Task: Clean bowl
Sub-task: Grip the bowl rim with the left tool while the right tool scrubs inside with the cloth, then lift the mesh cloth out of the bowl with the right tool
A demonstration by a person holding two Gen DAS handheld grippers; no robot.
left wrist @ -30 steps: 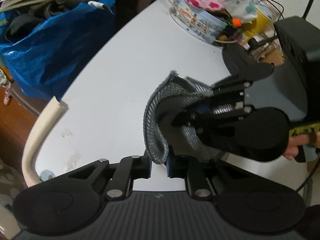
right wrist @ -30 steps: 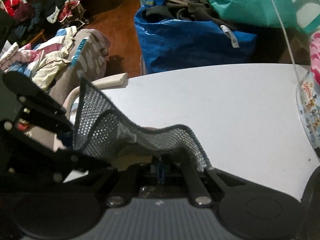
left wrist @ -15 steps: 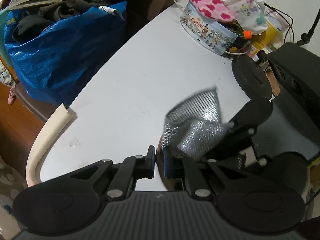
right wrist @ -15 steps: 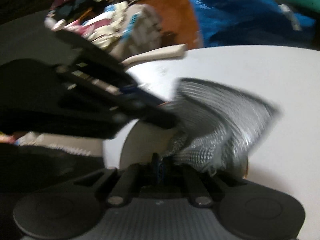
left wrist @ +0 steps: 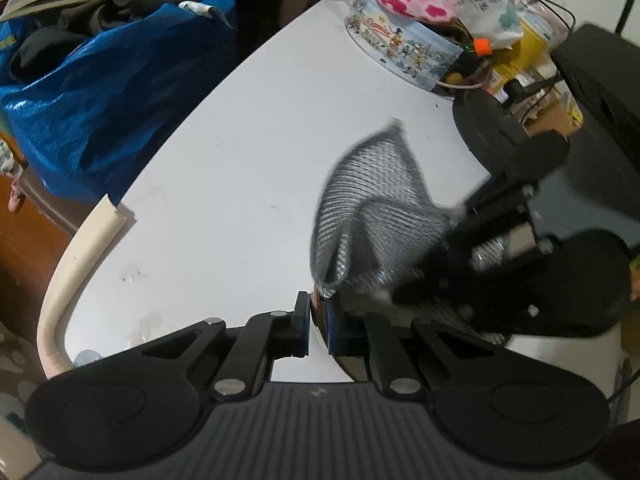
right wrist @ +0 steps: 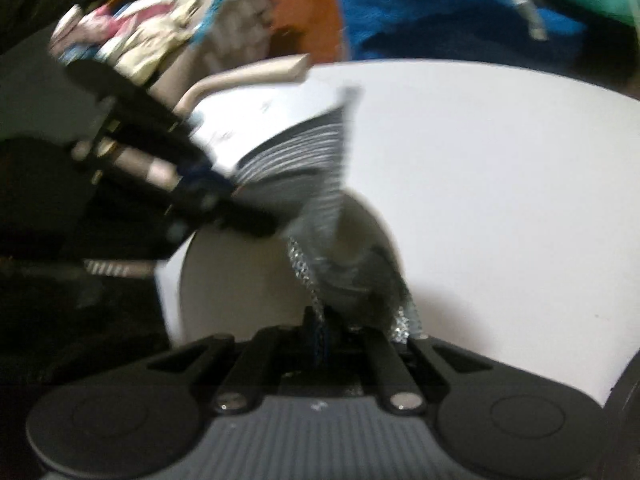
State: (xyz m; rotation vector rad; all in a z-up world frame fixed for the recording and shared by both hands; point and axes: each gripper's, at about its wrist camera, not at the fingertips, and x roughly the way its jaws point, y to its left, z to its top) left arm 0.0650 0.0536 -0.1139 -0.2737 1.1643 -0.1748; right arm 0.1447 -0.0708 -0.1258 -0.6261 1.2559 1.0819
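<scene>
A white bowl [right wrist: 224, 280] sits low on the white table; its outer wall also shows in the left wrist view [left wrist: 560, 348]. My left gripper [left wrist: 318, 320] is shut on the bowl's rim. My right gripper [right wrist: 320, 332] is shut on a grey mesh scrubbing cloth [right wrist: 308, 168], which hangs into the bowl. The cloth [left wrist: 372, 208] shows blurred in the left wrist view, held by the right gripper's black body [left wrist: 520, 264] just right of my left fingers. The left gripper's body [right wrist: 132, 168] shows blurred at left in the right wrist view.
A round white table [left wrist: 224, 184] with a beige edge guard [left wrist: 76, 264]. A blue bag [left wrist: 100, 92] of clothes stands beyond the table's edge. A printed round tin [left wrist: 404, 52] with cloth and packets sits at the far side, next to black equipment [left wrist: 600, 92].
The right gripper has swept the mesh cloth across the bowl, and both views are blurred by the motion. The left gripper stays clamped on the rim.
</scene>
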